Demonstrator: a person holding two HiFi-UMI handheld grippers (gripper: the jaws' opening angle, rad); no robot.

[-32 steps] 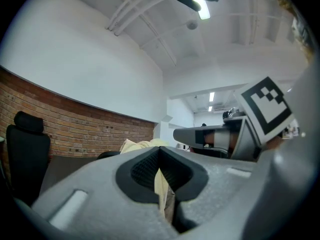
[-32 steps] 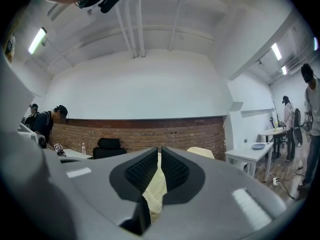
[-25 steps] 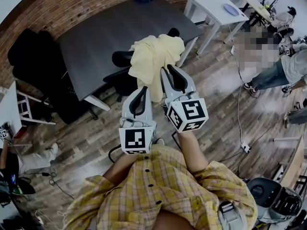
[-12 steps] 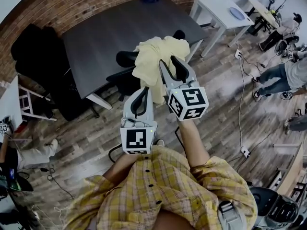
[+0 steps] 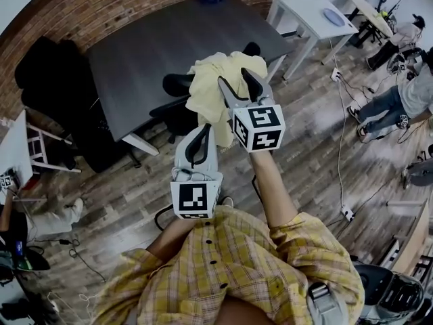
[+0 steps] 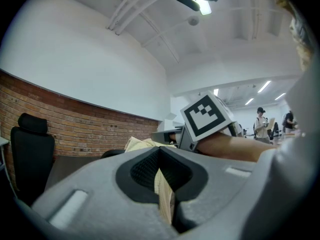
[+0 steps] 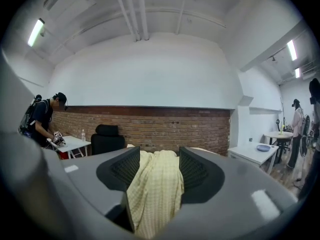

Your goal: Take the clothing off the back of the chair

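Note:
A pale yellow piece of clothing [image 5: 215, 87] hangs over the back of a black office chair [image 5: 177, 83] at the dark table. My right gripper [image 5: 237, 81] reaches level into the cloth's upper part. Its jaws are opening, and the clothing [image 7: 155, 189] hangs between the pads [image 7: 192, 169]. My left gripper [image 5: 201, 131] sits lower, at the cloth's bottom edge. Its jaws are nearly together, with a thin strip of the yellow cloth [image 6: 164, 199] caught in the slit. More of the clothing [image 6: 142, 144] shows beyond, beside the right gripper's marker cube [image 6: 206, 116].
The dark table [image 5: 155, 46] stands against a curved brick wall [image 5: 101, 5]. A white table [image 5: 304, 9] with a blue plate is at the back right. Another black chair [image 5: 47, 73] is at the left. People [image 5: 399, 93] stand at the right, and cables [image 5: 342, 181] cross the wooden floor.
My right gripper has moved forward into the upper part of the yellow clothing and its jaws have spread wider. The left gripper has stayed where it was.

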